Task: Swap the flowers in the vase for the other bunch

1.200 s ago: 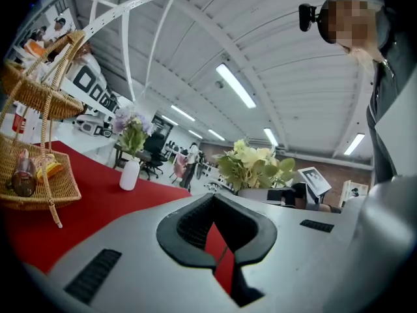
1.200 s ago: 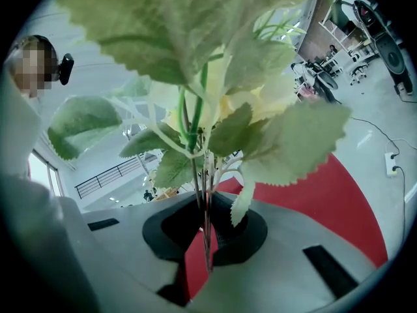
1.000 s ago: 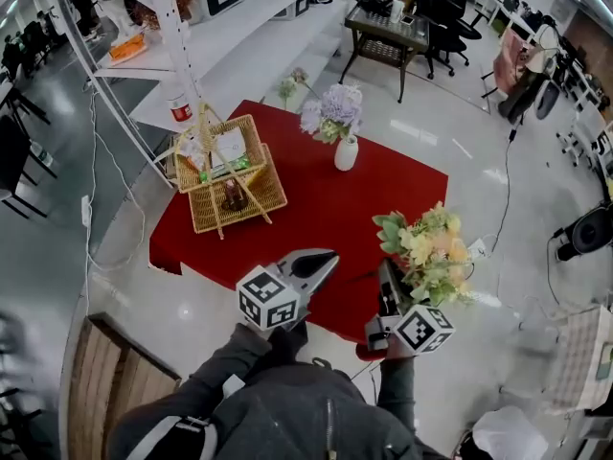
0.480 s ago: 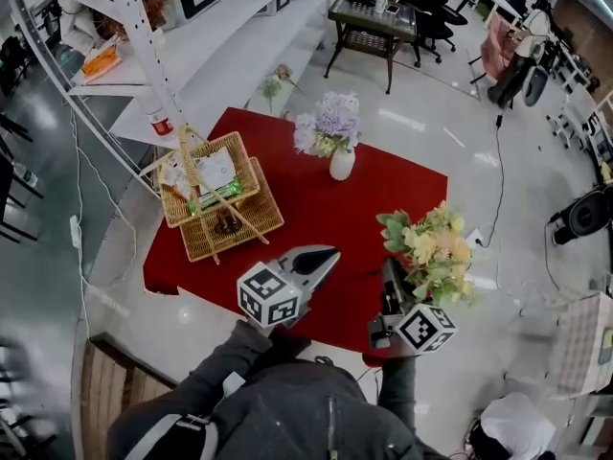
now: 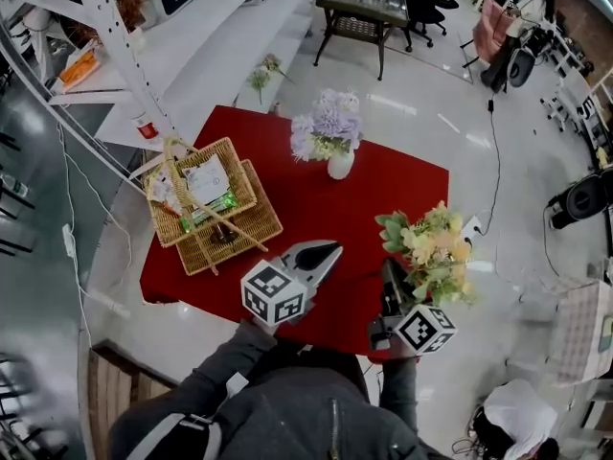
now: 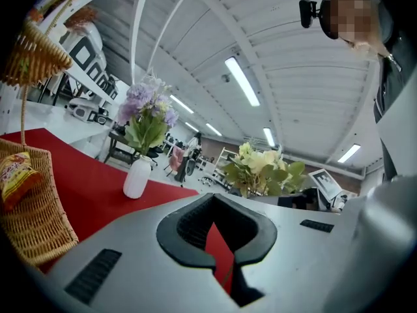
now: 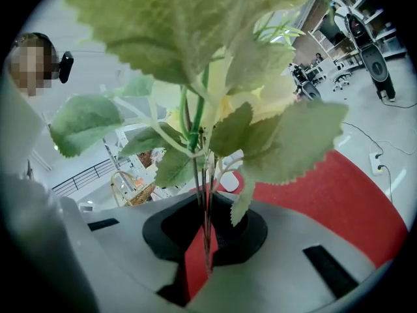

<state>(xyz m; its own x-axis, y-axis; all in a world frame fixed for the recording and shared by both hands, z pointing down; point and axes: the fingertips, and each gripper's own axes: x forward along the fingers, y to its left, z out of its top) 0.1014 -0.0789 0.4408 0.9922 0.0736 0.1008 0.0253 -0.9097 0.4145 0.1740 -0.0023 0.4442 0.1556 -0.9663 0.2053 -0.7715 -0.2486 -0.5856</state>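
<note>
A white vase [image 5: 339, 166] with purple flowers [image 5: 328, 128] stands at the far side of the red table [image 5: 287, 209]; the left gripper view also has the vase [image 6: 137, 178] and its purple flowers [image 6: 147, 109]. My right gripper [image 5: 390, 278] is shut on the stems of a yellow-green bunch [image 5: 431, 252], held upright over the table's near right corner. In the right gripper view the stems [image 7: 203, 207] pass between the closed jaws and leaves [image 7: 195, 57] fill the picture. My left gripper [image 5: 321, 253] is shut and empty, above the table's near edge, pointing toward the vase.
A wicker basket [image 5: 206, 209] with packets stands on the table's left part. White shelving [image 5: 144, 56] runs along the left. A dark side table [image 5: 359, 8] and chairs stand beyond. A cable [image 5: 493, 199] lies on the floor to the right.
Both grippers have moved a little forward over the table with the person; the vase and basket now sit nearer in the head view. Both grips are unchanged.
</note>
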